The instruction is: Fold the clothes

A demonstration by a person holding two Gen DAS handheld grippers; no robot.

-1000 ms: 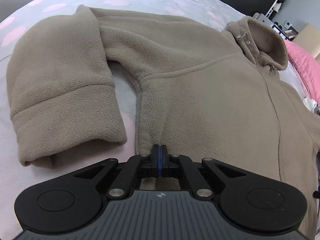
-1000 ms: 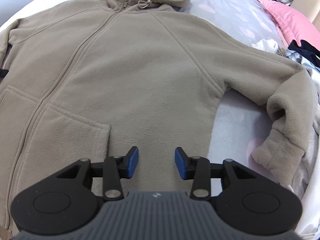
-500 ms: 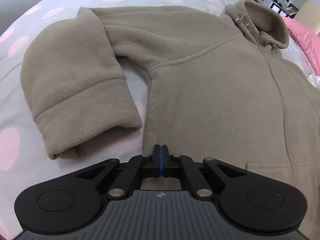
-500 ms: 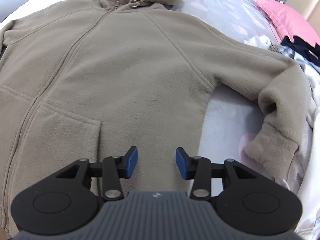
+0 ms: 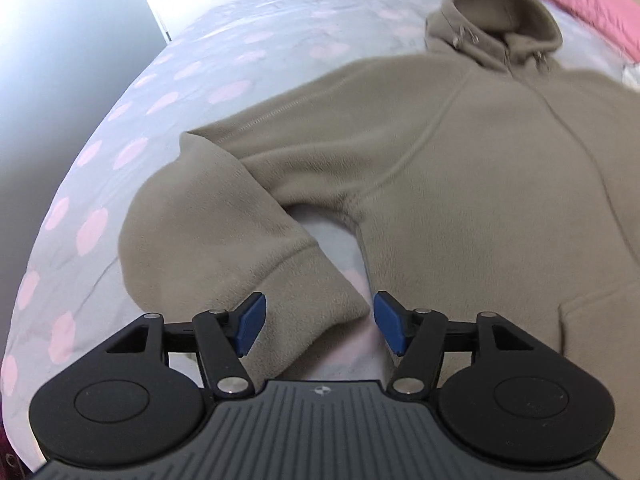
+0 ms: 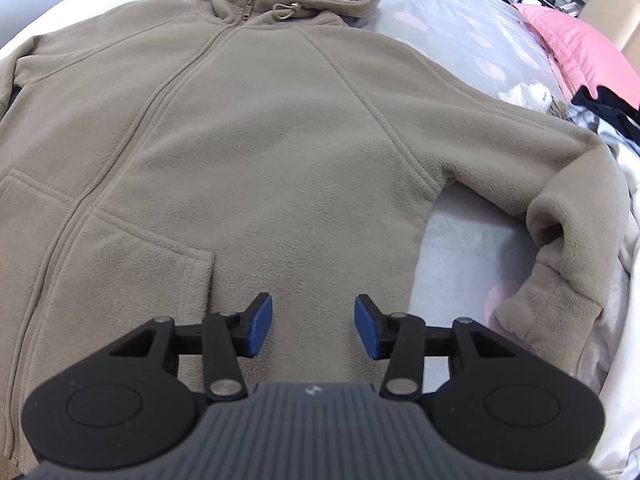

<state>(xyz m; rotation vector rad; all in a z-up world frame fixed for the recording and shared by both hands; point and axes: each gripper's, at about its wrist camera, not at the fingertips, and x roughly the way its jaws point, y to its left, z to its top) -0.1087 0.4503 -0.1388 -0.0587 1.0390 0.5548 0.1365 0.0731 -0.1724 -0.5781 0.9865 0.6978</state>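
A beige fleece hooded jacket lies front up, zipped, across the bed. In the left wrist view its body fills the right side and one sleeve bends back, the cuff ending just in front of my left gripper. That gripper's jaws are opening, and the cuff's tip shows between the blue pads without being pressed. My right gripper hangs above the lower front of the jacket, beside the pocket. Its jaws are opening slowly with nothing held. The other sleeve curls at the right.
The grey bedspread has pale pink spots and falls away at the left. A pink pillow and a heap of dark and white clothes lie at the right. Furniture stands beyond the bed.
My left gripper has opened and let go of the jacket's side edge, then lifted and rolled over the sleeve cuff. The right gripper has widened slightly and stayed in place.
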